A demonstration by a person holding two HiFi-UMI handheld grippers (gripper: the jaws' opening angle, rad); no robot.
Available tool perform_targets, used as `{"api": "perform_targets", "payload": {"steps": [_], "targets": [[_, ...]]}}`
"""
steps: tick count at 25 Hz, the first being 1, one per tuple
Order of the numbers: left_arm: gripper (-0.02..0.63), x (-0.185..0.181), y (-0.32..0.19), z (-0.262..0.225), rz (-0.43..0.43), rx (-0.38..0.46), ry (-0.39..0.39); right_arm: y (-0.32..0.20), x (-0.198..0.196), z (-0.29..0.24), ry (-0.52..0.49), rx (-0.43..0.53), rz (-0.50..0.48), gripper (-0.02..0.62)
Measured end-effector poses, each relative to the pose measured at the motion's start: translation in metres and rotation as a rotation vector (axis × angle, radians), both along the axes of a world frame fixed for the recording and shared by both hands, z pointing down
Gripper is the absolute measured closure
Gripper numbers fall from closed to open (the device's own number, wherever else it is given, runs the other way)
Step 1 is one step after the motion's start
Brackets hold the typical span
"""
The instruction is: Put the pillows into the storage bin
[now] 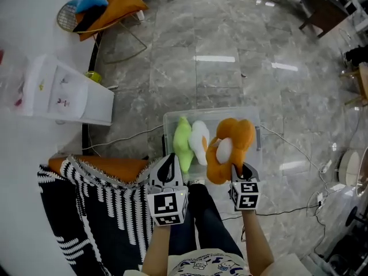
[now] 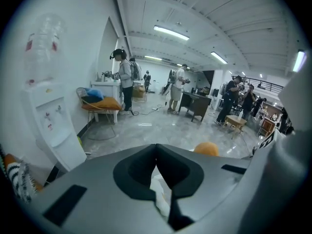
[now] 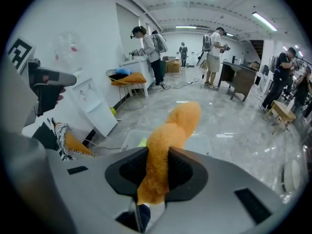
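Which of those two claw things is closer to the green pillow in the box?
Left. The left gripper is right beside the green pillow, at its near end. The right gripper is farther off on the other side, clamped on the orange pillow.

Bright, even white light from ceiling strip lights floods the hall and throws streaks of glare across the polished marble floor. Shadows are faint. Both gripper views bend straight lines into curves and fall to black at the corners. The right gripper looms soft, close to its lens, the orange pillow only slightly sharper.
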State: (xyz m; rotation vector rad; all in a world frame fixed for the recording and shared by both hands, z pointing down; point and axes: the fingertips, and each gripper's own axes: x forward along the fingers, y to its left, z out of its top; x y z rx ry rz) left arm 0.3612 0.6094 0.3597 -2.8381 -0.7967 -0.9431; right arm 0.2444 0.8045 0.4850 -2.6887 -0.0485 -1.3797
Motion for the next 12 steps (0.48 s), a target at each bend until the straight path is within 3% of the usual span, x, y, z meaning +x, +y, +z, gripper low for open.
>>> {"api": "perform_targets", "payload": {"steps": [6, 12], "targets": [[0.592, 0.005, 0.029, 0.050, 0.069, 0.008, -0.042, 0.028, -0.002, 0.071, -0.092, -0.066, -0.004, 0.489], [0.592, 0.014, 0.043, 0.108, 0.128, 0.023, -0.082, 0.049, 0.011, 0.154, -0.174, -0.157, -0.077, 0.488]]}}
